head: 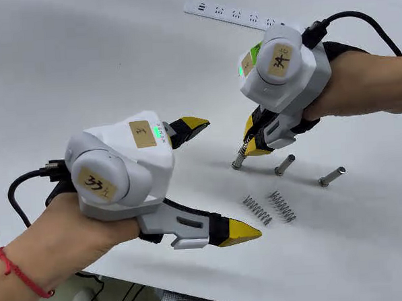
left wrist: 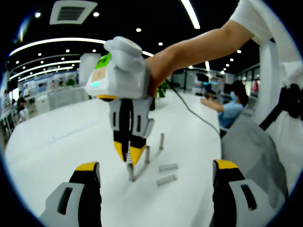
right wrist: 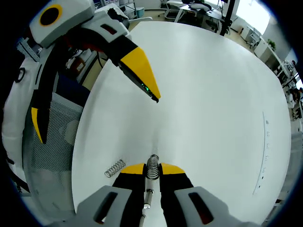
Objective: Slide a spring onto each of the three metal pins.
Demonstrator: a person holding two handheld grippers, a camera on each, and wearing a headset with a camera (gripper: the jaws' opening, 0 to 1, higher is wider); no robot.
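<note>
Three metal pins stand upright on the white table. My right gripper [head: 245, 148] is shut on a spring [right wrist: 152, 164] and holds it over the top of the nearest pin [head: 239, 163], with the pin's shaft [right wrist: 148, 194] between the jaws. The other two pins [head: 285, 164] [head: 332, 177] are bare. Two loose springs [head: 257, 209] [head: 282, 205] lie on the table in front of them. My left gripper [head: 223, 178] hangs wide open to the left of the pins, holding nothing. In the left gripper view the right gripper [left wrist: 128, 153] points down at that pin [left wrist: 130, 173].
A white power strip [head: 234, 14] lies at the far side of the table. Black cables trail from both grippers. The table's near edge [head: 195, 292] runs just under my left hand. A person sits at a far table [left wrist: 229, 106].
</note>
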